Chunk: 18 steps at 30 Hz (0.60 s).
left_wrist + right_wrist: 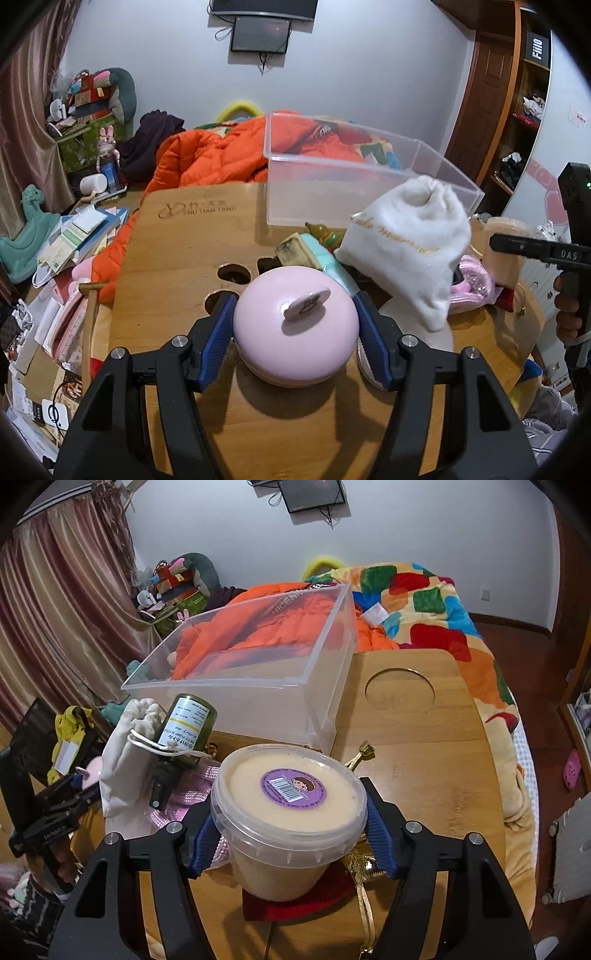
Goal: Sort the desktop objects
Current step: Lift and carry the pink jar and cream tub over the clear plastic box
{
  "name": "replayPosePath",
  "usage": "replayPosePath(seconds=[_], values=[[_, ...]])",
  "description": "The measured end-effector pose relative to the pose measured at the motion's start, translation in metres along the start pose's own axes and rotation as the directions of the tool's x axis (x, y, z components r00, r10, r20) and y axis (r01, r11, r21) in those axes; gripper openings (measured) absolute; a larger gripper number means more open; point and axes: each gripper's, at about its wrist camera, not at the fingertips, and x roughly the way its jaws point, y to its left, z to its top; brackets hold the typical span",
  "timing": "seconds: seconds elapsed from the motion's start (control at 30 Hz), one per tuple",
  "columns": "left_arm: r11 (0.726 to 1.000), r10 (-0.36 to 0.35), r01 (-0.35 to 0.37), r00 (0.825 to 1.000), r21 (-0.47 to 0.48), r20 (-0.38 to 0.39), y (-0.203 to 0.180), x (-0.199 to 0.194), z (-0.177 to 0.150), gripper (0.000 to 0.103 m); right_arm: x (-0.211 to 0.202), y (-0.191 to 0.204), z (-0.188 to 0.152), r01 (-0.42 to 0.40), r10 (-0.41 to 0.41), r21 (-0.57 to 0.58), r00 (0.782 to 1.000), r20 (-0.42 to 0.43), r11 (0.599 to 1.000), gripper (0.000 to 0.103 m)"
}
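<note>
My left gripper [295, 321] has its blue pads on both sides of a round pink container [295, 328] that rests on the wooden table [177, 236]. My right gripper [290, 823] has its pads against a clear tub of beige paste [288, 812] with a purple sticker; the tub stands over a red cloth [291, 904]. A clear plastic bin [354, 173] stands at the table's far side; it also shows in the right wrist view [258, 686]. A white drawstring pouch [410, 243], a green bottle [184, 727] and a pink knitted item [472, 284] lie between the grippers.
An orange jacket [221, 155] and a colourful blanket [424, 602] lie on the bed behind the table. Papers and toys [66, 236] clutter the floor at left. A round recess [399, 690] is cut in the tabletop at right. A gold ribbon [364, 897] trails by the tub.
</note>
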Motion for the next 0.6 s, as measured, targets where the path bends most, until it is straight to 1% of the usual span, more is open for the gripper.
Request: replayPosePath(seconds=[0.23, 0.47, 0.53, 0.6], values=[[1.0, 0.002, -0.002, 0.999, -0.002, 0.049, -0.004, -0.014, 0.009, 0.064, -0.016, 0.006, 0.003, -0.023, 0.023, -0.003, 0.999, 0.036, 1.0, 0.064], [1.0, 0.003, -0.005, 0.996, 0.014, 0.091, -0.012, -0.025, 0.022, 0.064, -0.033, 0.017, 0.012, -0.025, 0.029, -0.044, 0.997, 0.076, 0.999, 0.064], [1.0, 0.012, -0.015, 0.995, 0.027, 0.102, -0.014, -0.029, 0.027, 0.064, -0.036, 0.019, 0.016, -0.029, 0.034, -0.05, 0.996, 0.082, 0.998, 0.064], [0.998, 0.038, -0.044, 0.991, 0.045, 0.126, -0.016, -0.035, 0.033, 0.064, -0.041, 0.02, 0.02, -0.029, 0.034, -0.059, 0.996, 0.088, 0.998, 0.064]])
